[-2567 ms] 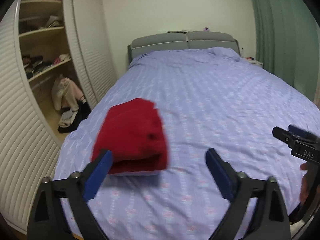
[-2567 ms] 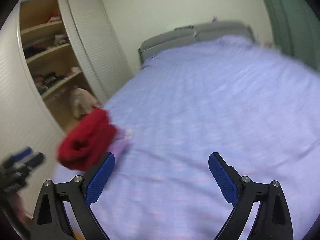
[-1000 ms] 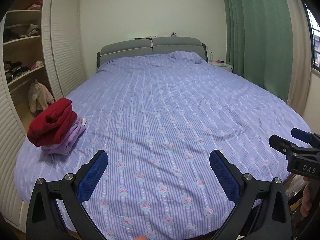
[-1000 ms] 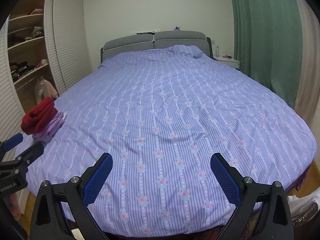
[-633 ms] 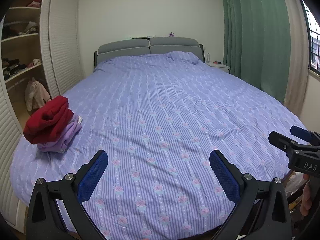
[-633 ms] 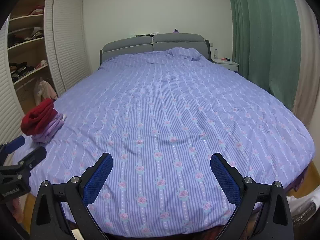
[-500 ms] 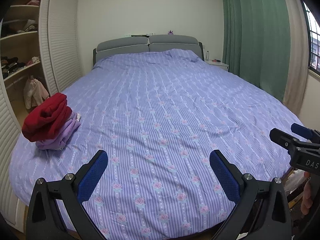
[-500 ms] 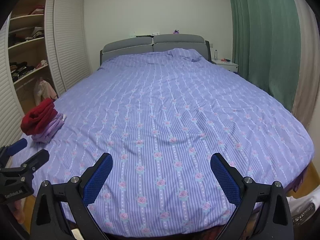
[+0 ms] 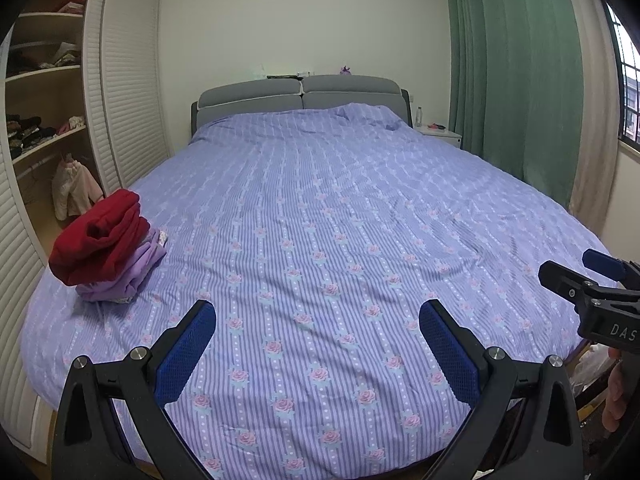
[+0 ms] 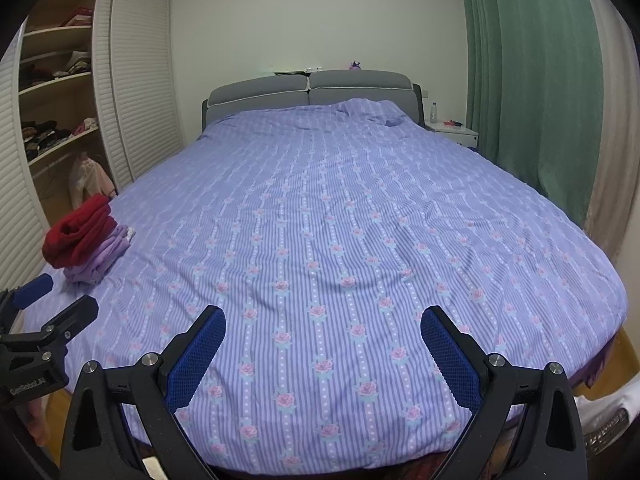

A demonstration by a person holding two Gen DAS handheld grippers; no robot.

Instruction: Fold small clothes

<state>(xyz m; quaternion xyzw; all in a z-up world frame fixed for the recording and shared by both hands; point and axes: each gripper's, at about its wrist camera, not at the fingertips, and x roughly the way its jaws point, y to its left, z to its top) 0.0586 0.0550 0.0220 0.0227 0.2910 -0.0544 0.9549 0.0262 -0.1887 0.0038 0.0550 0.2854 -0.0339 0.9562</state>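
A folded red garment [image 9: 98,238] lies on top of a folded lilac garment [image 9: 128,276] near the left edge of the bed [image 9: 340,240]. The stack also shows in the right wrist view, red [image 10: 78,232] over lilac [image 10: 100,260]. My left gripper [image 9: 318,344] is open and empty, held over the foot of the bed, well away from the stack. My right gripper [image 10: 322,344] is open and empty over the foot of the bed. Each gripper shows at the edge of the other's view, the right one [image 9: 588,292] and the left one [image 10: 44,312].
An open wardrobe [image 9: 44,128] with shelves of clothes stands left of the bed. A grey headboard [image 9: 300,96] is at the far end, a white nightstand [image 9: 440,134] and green curtains [image 9: 512,80] on the right. The bed has a purple flowered sheet.
Both grippers have pulled back from the stack toward the foot of the bed, both open and empty. The red garment stays on the lilac one.
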